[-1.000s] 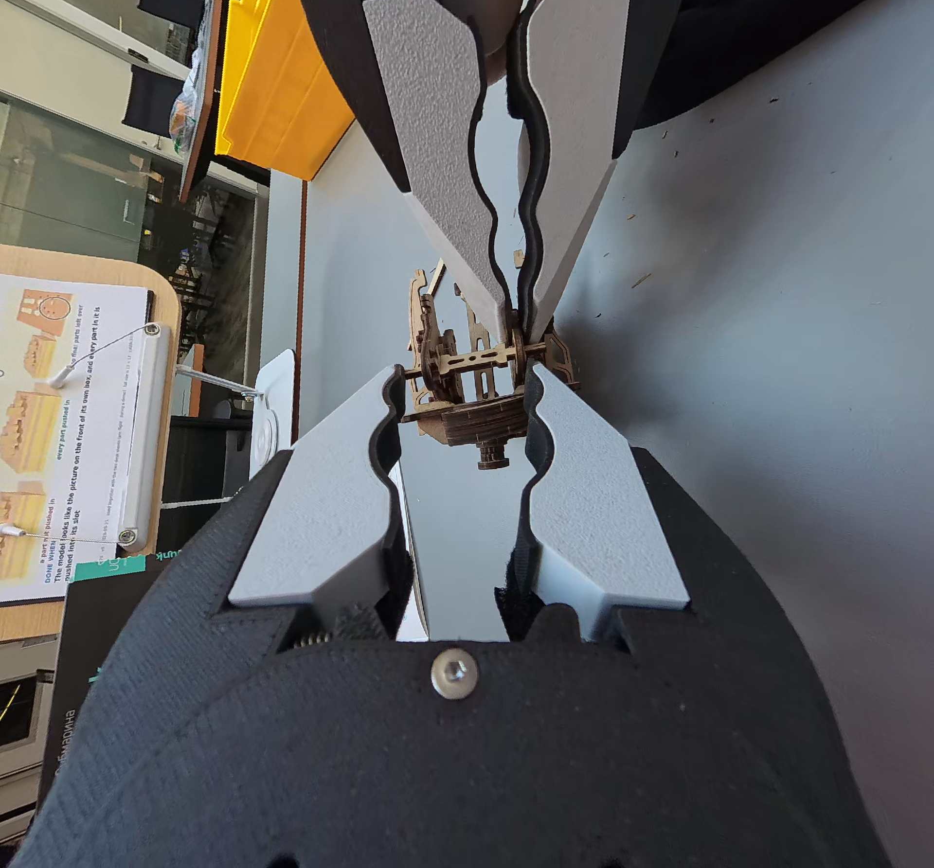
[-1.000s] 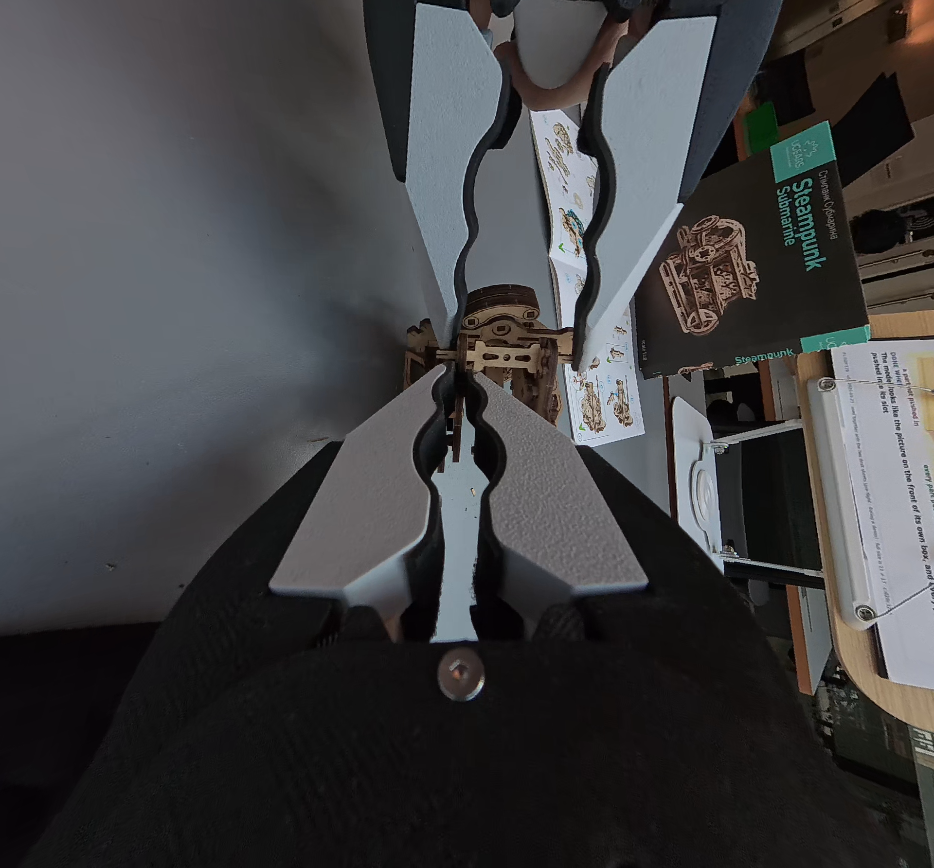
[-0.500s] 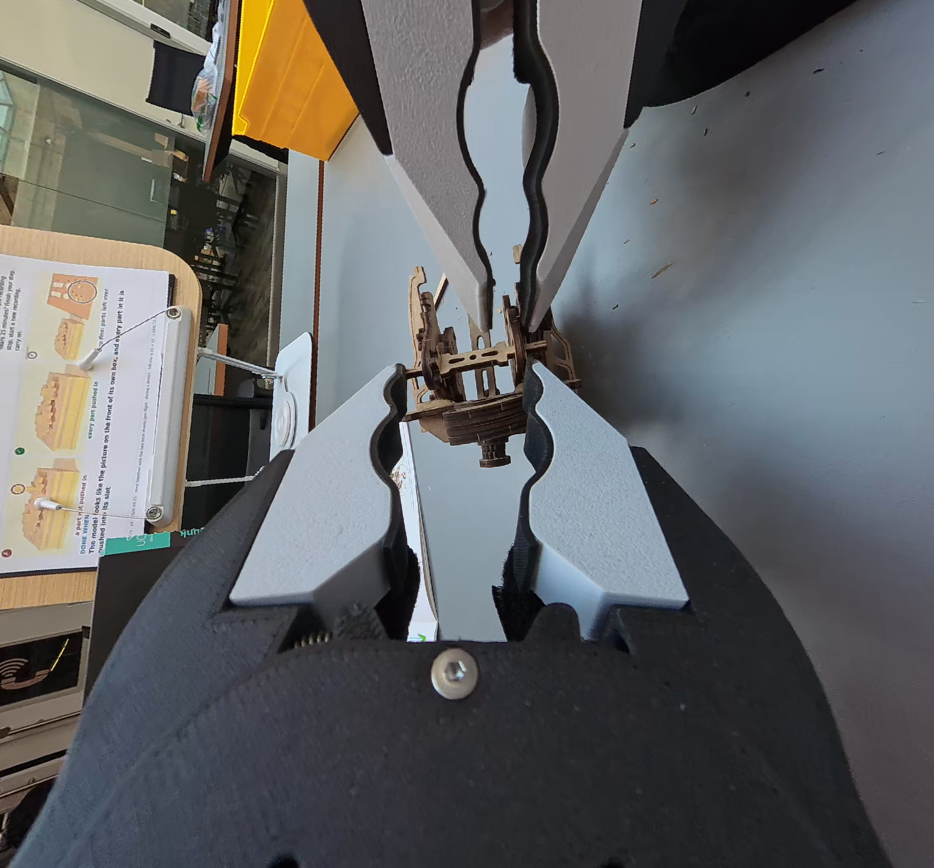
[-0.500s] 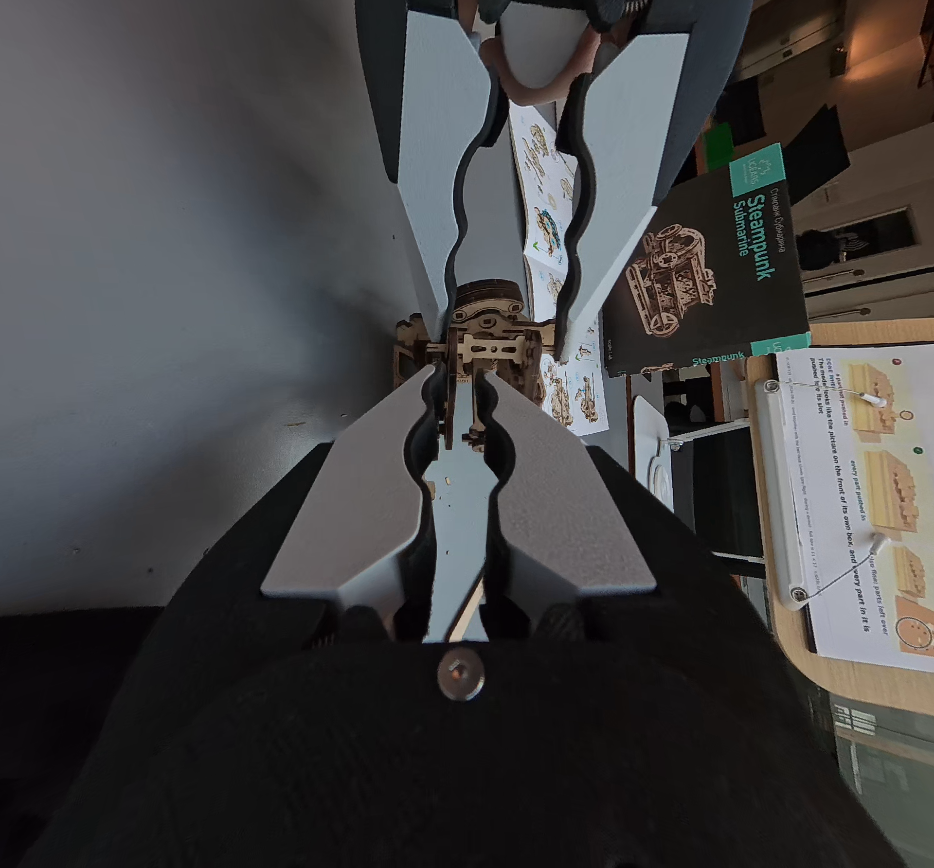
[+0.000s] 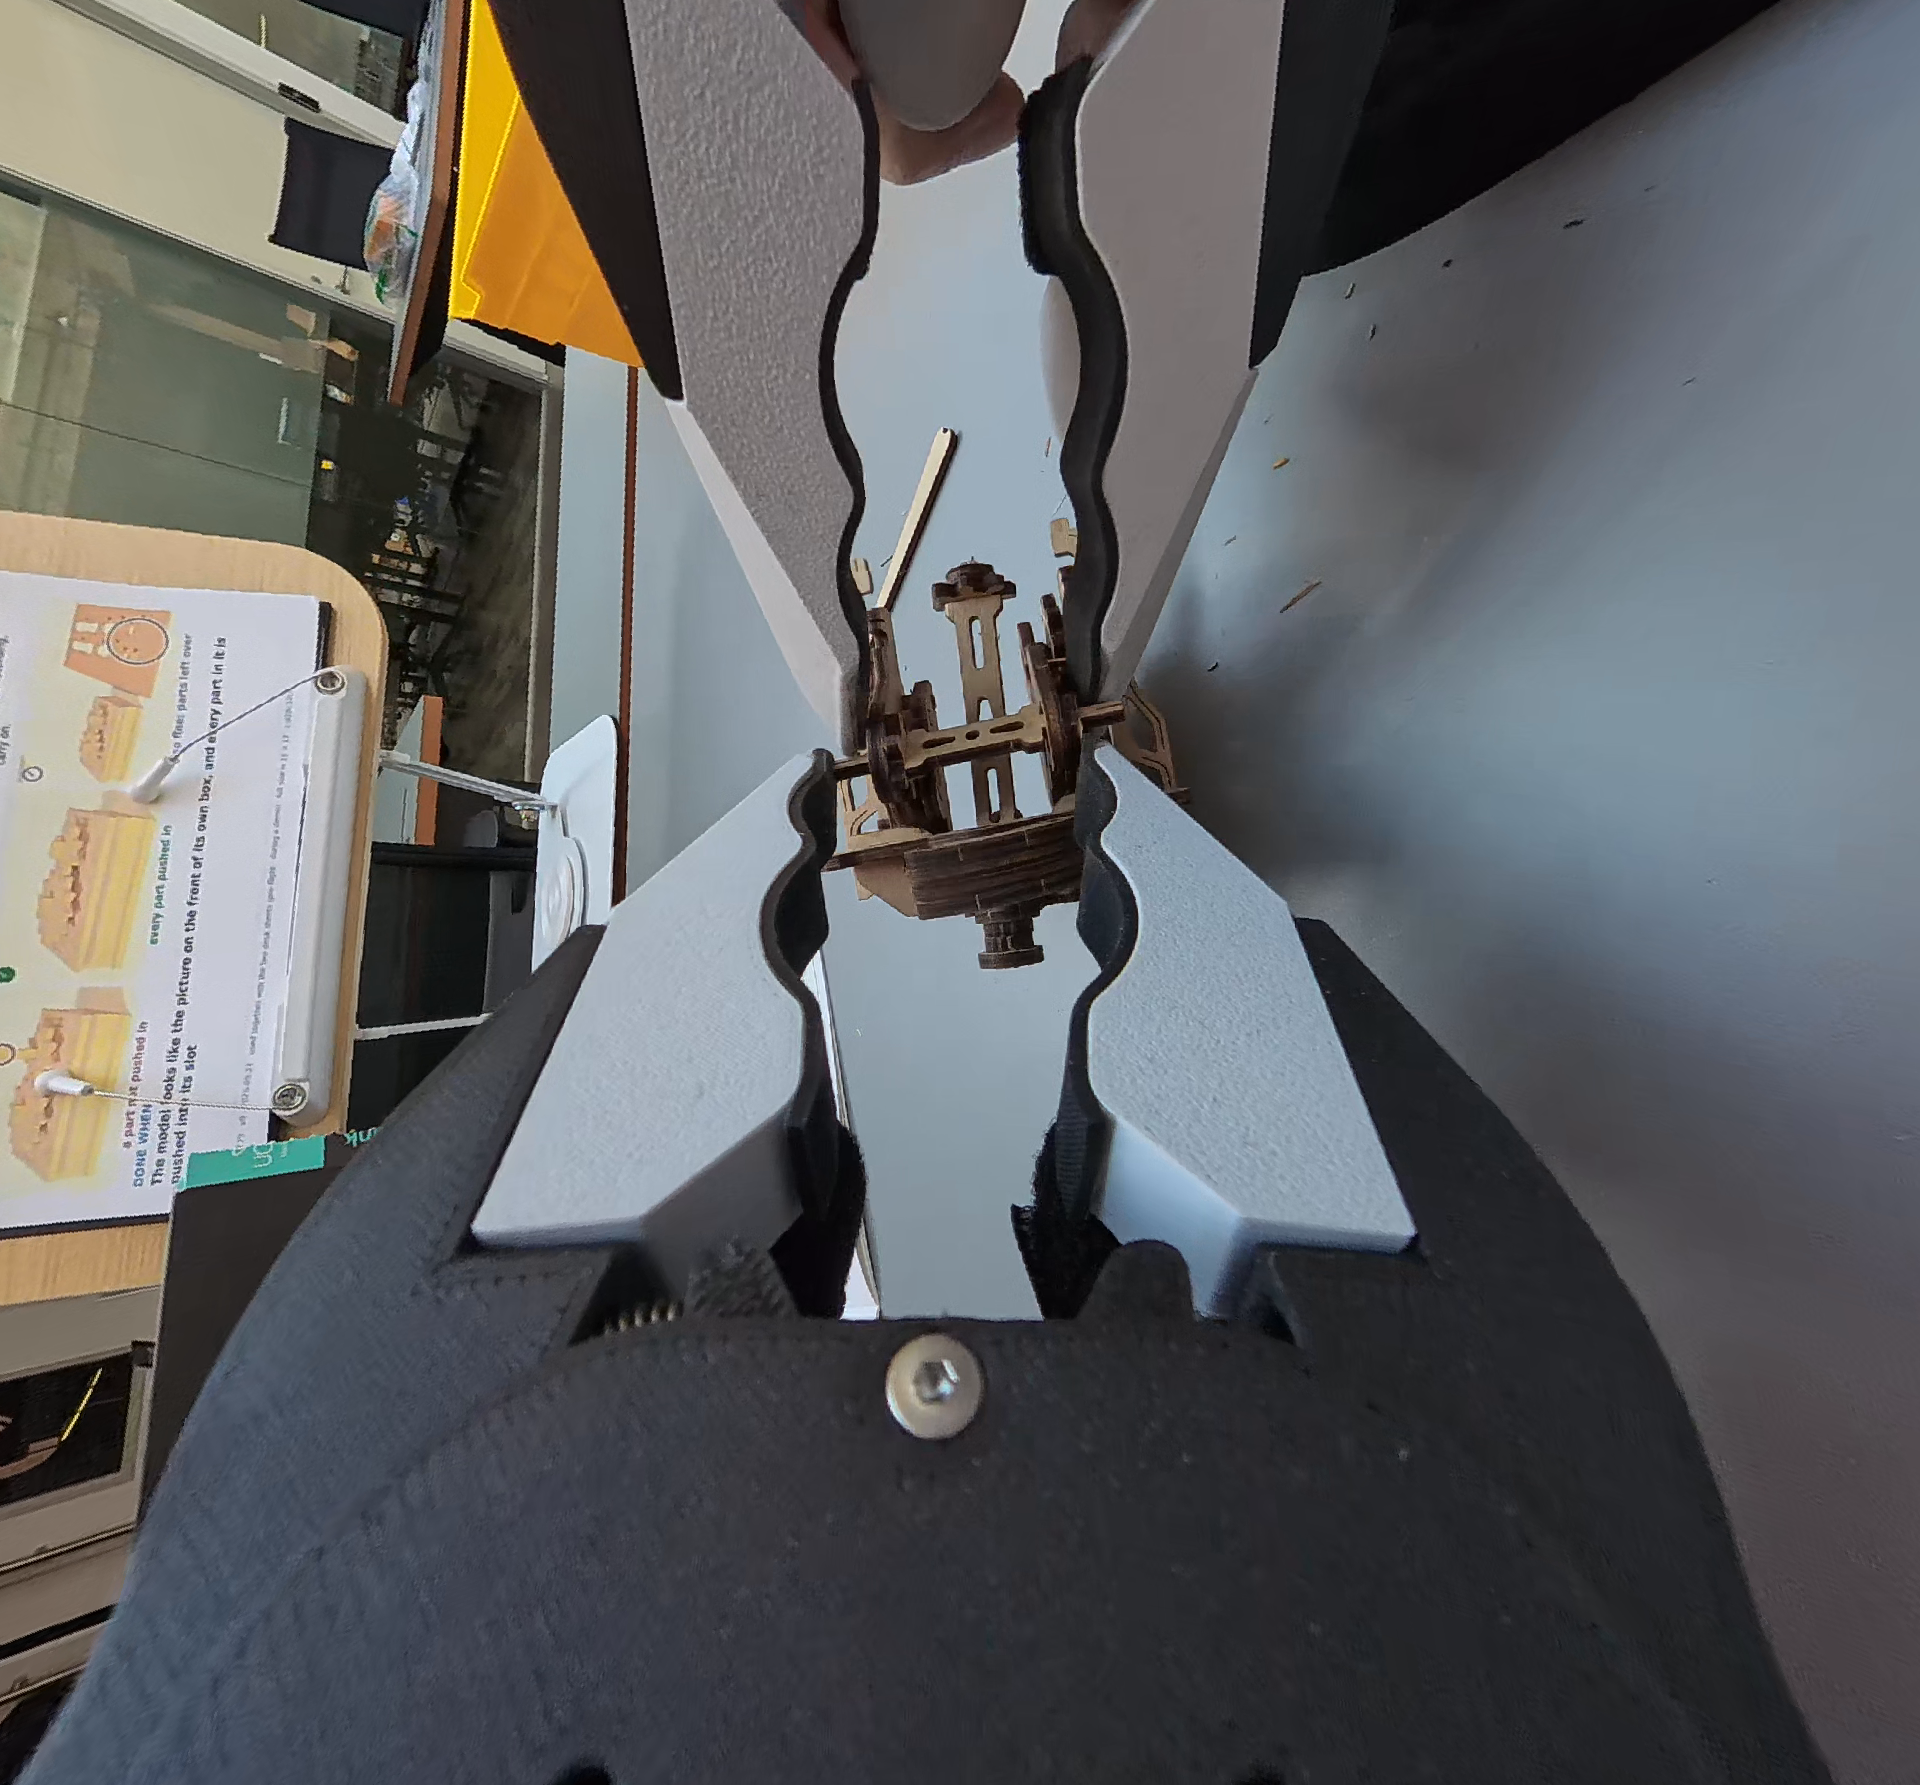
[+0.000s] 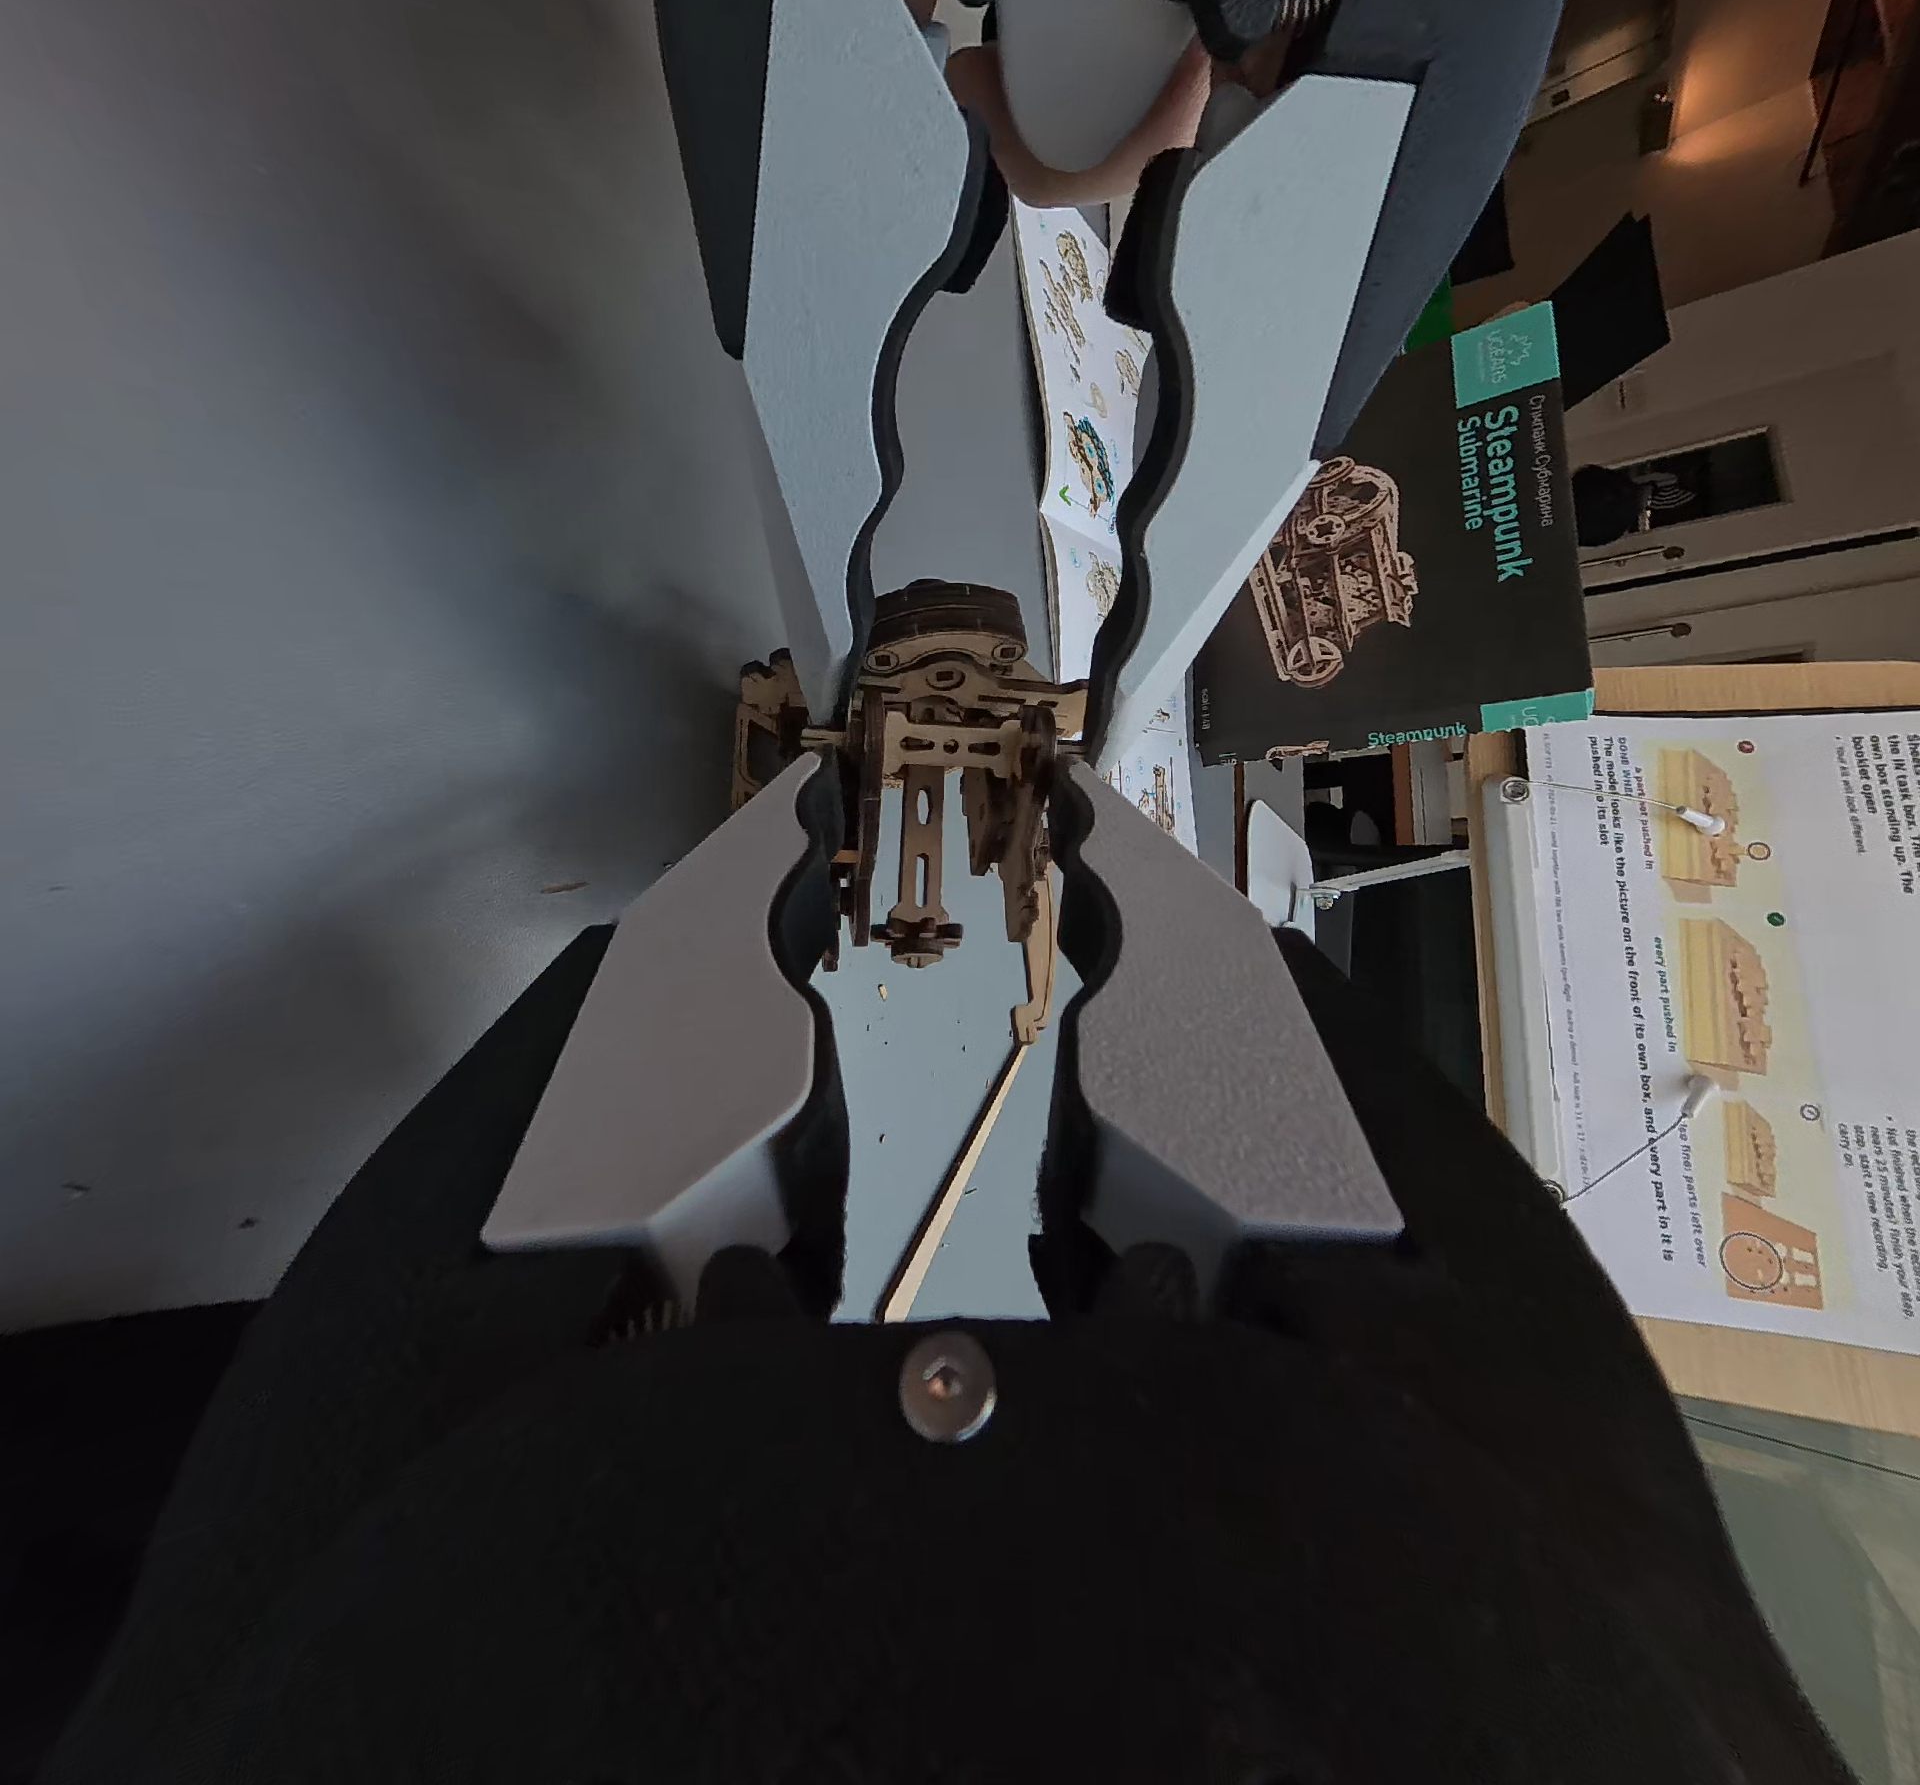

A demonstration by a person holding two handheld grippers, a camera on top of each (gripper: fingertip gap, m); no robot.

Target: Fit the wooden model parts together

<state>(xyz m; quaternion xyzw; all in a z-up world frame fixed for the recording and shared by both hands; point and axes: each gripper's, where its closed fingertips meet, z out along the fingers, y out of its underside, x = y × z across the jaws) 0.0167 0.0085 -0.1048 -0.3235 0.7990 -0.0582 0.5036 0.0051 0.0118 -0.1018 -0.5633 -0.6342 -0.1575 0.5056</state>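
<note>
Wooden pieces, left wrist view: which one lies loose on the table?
The long pale strip, lying flat on the table beyond the dark assembled model, which sits gripped in the left gripper.

Both hand-held grippers, left (image 5: 956, 779) and right (image 5: 971, 686), clasp the wooden model (image 5: 977, 800).

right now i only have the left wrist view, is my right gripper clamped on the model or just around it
Observer: In the right wrist view the right gripper straddles the wooden model, with its pads at the cross axle's ends. I cannot tell whether they press.
Operator: anything on the table under it
Observer: A long thin wooden strip lies on the table and runs back under that gripper.
Operator: and behind my left gripper
Observer: An open instruction booklet lies flat beyond the left gripper.
</note>
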